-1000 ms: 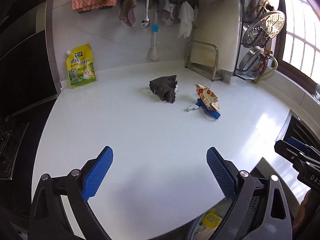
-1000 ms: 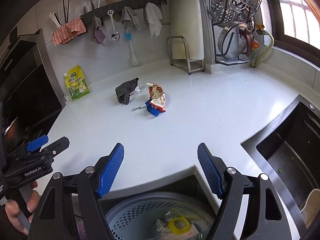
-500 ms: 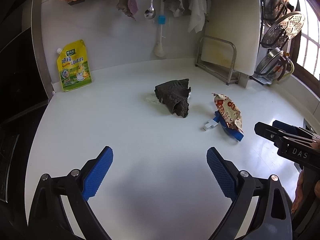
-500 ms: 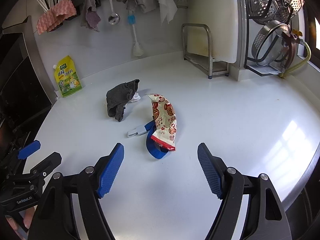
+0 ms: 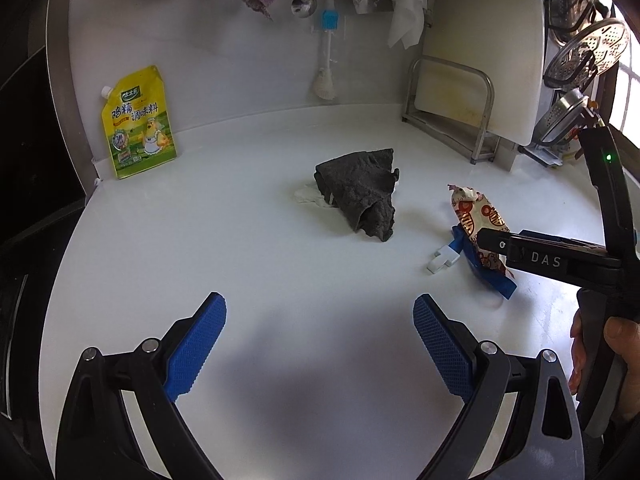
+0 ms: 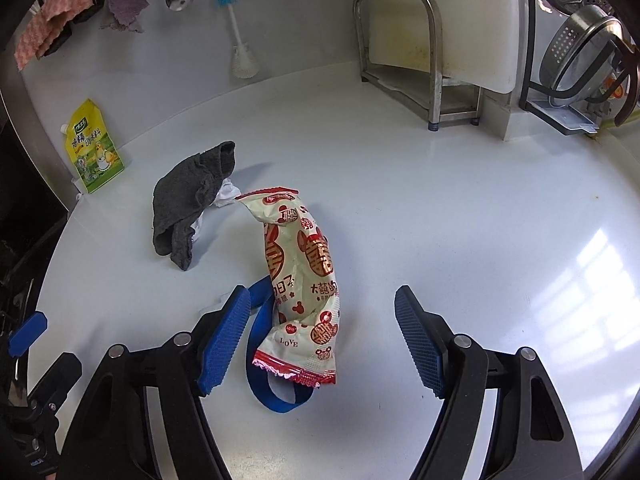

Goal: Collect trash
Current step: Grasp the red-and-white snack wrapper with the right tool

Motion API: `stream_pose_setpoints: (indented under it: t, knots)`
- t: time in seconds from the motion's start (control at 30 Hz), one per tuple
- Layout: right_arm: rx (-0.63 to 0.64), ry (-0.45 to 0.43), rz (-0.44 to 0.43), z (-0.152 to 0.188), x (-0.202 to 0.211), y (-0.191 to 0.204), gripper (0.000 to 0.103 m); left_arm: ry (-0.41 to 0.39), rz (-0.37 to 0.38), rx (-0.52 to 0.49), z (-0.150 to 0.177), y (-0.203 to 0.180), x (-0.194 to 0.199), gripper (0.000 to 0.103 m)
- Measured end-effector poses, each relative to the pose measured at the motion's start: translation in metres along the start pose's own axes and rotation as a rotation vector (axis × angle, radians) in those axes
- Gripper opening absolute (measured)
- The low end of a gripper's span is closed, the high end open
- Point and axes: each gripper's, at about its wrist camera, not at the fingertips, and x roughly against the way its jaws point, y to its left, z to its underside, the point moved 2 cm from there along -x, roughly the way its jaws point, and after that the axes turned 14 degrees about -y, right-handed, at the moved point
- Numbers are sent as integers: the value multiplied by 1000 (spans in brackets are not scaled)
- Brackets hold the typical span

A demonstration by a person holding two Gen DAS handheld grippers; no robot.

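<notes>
1. Right gripper (image 6: 320,344): jaws wide, straddling the wrapper (image 6: 302,280) on the tabletop (image 6: 460,200).
2. Left gripper (image 5: 320,344): jaws wide, empty, short of the rag (image 5: 360,192).

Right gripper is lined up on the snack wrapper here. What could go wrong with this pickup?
The snack wrapper lies across a blue strap, so the open right gripper may snag the strap and drag it along. The wrapper looks thin and flat on the countertop; the fingers could slide over it. The grey cloth is no trash and hides white scraps.
</notes>
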Motion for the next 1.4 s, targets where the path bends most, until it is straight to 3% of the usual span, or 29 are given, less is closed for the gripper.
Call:
stream_pose_setpoints:
  t: [0.03, 0.33, 0.7, 1.13, 1.4]
  knots:
    - [2, 1, -1, 0, -2, 0, 72, 3, 0, 1, 0, 0, -1, 93]
    - [6, 16, -36, 1, -8, 1, 31, 13, 11, -8, -4, -10, -8, 93]
    - [-54, -48, -67, -4, 16, -23, 27, 33, 57, -7, -5, -33, -18, 93]
    - [-172, -122, 6, 8, 59, -99, 27, 77, 101, -64, -11, -91, -51, 93]
    - [-256, -156, -45, 7, 73, -119, 27, 100, 67, -98, -18, -121, -80, 95]
